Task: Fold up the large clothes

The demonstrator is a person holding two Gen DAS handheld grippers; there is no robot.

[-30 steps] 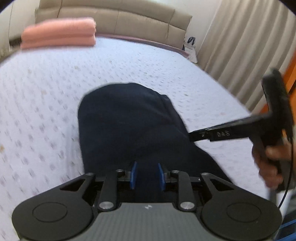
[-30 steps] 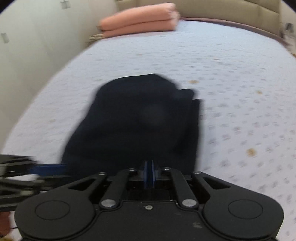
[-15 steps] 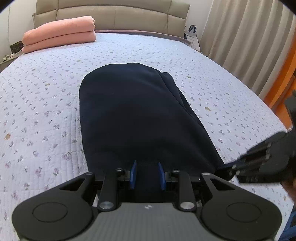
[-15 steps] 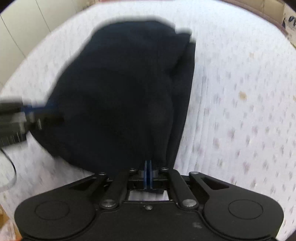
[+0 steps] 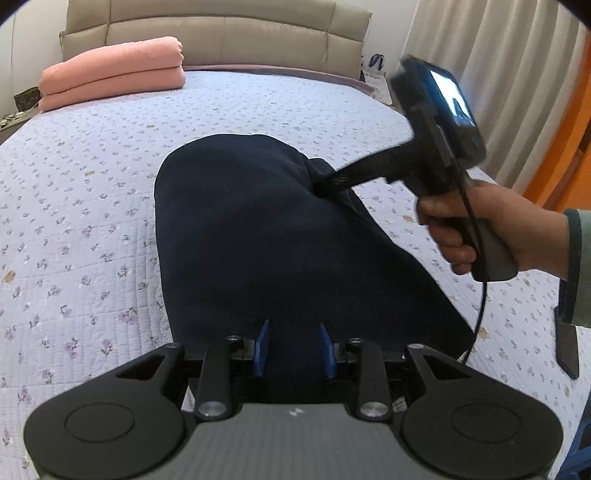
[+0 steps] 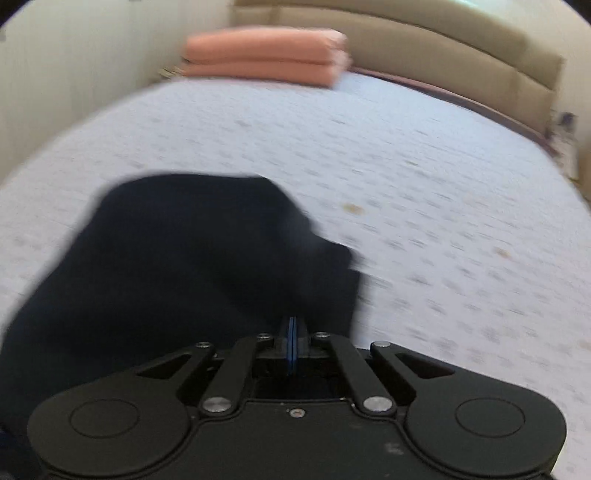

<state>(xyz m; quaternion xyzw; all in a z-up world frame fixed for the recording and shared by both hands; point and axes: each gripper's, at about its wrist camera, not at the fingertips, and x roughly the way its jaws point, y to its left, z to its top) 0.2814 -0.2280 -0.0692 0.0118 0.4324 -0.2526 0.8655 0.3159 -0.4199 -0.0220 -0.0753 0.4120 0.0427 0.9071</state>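
Dark navy folded garment (image 5: 266,236) on lilac floral quilted bedspread (image 5: 81,192): fold under adjustment.
Right gripper (image 5: 325,184), pressed together, moved from 4 o'clock hem to 1 o'clock edge; left gripper (image 5: 294,349) spread at 6 o'clock hem.

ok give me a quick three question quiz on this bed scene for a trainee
1. True or false: the left gripper has its blue pads apart over the near edge of the dark navy folded garment.
2. Multiple choice: the right gripper is (A) wide open, (B) shut, with dark cloth right at its tips, (C) out of view.
3. Fill in: the folded salmon-pink blanket lies on the floral quilted bedspread near the beige padded ____.

Key: 1 true; 2 B; 3 headboard.
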